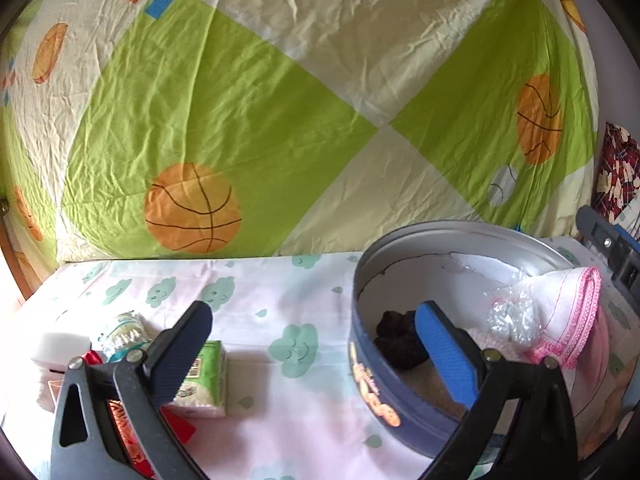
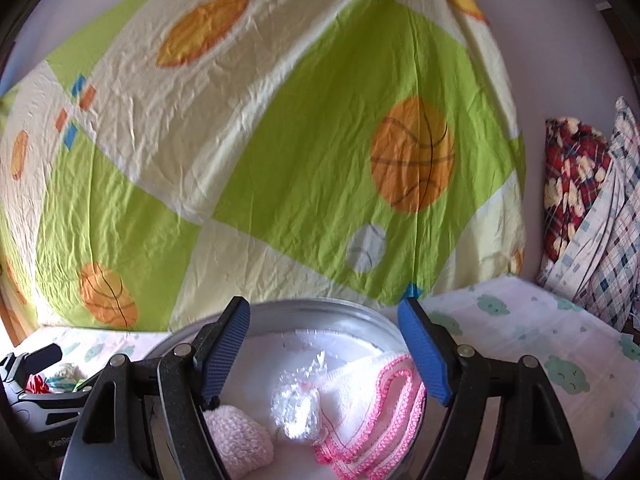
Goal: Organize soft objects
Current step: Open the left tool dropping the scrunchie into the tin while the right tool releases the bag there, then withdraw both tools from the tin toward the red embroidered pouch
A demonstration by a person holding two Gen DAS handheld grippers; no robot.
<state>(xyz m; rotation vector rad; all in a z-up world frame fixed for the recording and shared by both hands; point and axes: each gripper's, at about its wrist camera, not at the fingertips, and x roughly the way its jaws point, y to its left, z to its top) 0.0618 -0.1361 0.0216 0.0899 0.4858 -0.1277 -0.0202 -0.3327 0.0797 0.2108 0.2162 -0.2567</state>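
Tongs on both sides stand spread with nothing pinched between their pads. Left tongs (image 1: 316, 328) point slightly downward over the cloud-print sheet (image 1: 280, 300); their jaws gape wide, the left finger above a green tissue pack (image 1: 208, 376) and the blue-padded right finger reaching over the near wall of the round tin (image 1: 384, 396); between the two fingers lies only bare sheet. Just left of the left finger sit a white sponge block (image 1: 60, 350), a small wrapped bundle (image 1: 120, 334) and something red, partly hidden behind the tong frame. Inside the tin, beside the right finger, rests a dark scrunchie (image 1: 396, 340); further right lie a crinkled clear plastic bag (image 1: 510, 312) and a white cloth with pink crochet edge (image 1: 568, 312), which drapes over the tin's far-right rim.

Right tongs (image 2: 324, 344) aim nearly level, tilted a little downward, directly over the same tin (image 2: 320, 312); their jaws are parted, the pads clear of everything; below and between them lie the plastic bag (image 2: 296, 408), the pink-edged cloth (image 2: 376, 408) under the right finger, and a fluffy pale pink item (image 2: 240, 440) under the left finger. Beyond both tongs hangs a green and cream sheet with basketballs (image 2: 312, 152); to the far right of the right tongs stand patterned pillows (image 2: 588, 216); the left tongs' frame shows at the far left edge of that view.
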